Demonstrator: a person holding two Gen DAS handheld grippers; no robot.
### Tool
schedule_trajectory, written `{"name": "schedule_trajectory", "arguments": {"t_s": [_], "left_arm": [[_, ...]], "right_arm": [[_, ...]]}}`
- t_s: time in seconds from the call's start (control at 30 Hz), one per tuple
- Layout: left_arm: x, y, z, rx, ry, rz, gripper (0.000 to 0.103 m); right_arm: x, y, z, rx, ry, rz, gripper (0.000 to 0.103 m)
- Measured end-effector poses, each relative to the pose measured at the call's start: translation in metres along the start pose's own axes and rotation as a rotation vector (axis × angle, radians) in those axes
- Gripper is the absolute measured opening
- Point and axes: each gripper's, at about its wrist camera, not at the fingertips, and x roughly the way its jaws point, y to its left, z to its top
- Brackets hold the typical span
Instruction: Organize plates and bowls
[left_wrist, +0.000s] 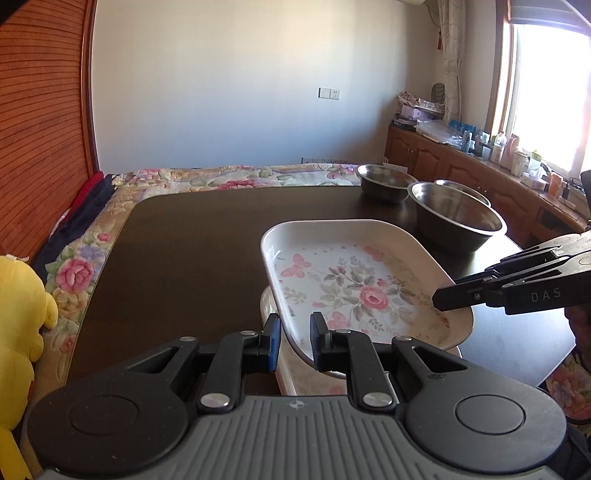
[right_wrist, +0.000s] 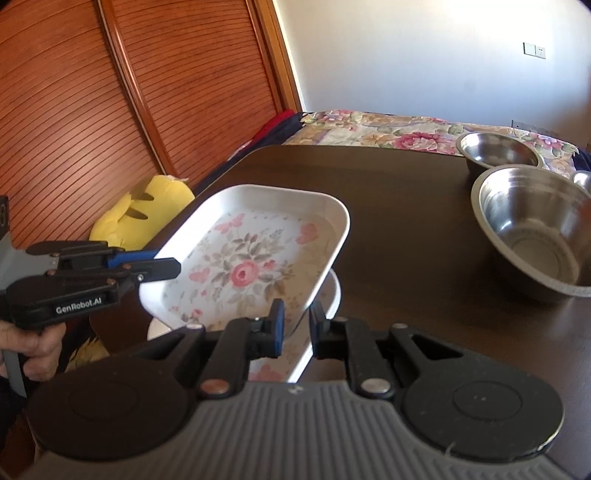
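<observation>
A white rectangular floral plate (left_wrist: 354, 284) is held tilted just above a second white floral plate (left_wrist: 295, 380) that lies on the dark table. My left gripper (left_wrist: 295, 339) is shut on the near rim of the top plate; it shows at the left of the right wrist view (right_wrist: 162, 264). My right gripper (right_wrist: 297, 325) is shut on the opposite rim of the same plate (right_wrist: 251, 258); it shows at the right of the left wrist view (left_wrist: 439, 299). The lower plate (right_wrist: 330, 295) peeks out beneath.
Three steel bowls stand at the far right of the dark table (left_wrist: 192, 251): a large one (left_wrist: 456, 218), a smaller one (left_wrist: 386, 181), a third (left_wrist: 461, 190) behind. A yellow plush toy (left_wrist: 18, 325) lies left on the floral bedspread. Wooden cabinets stand at the right.
</observation>
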Motion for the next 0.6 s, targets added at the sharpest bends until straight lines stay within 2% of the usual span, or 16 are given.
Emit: {"name": "schedule_trajectory", "arguments": {"t_s": [0.33, 0.6], "left_arm": [[-0.003, -0.004, -0.017, -0.002, 0.017, -0.012, 0.018], [0.0, -0.005, -0.022, 0.005, 0.024, -0.005, 0.018]], "right_arm": [[0.001, 0.009, -0.009, -0.07, 0.036, -0.031, 0.016], [0.001, 0.01, -0.011, -0.067, 0.031, -0.041, 0.016]]}}
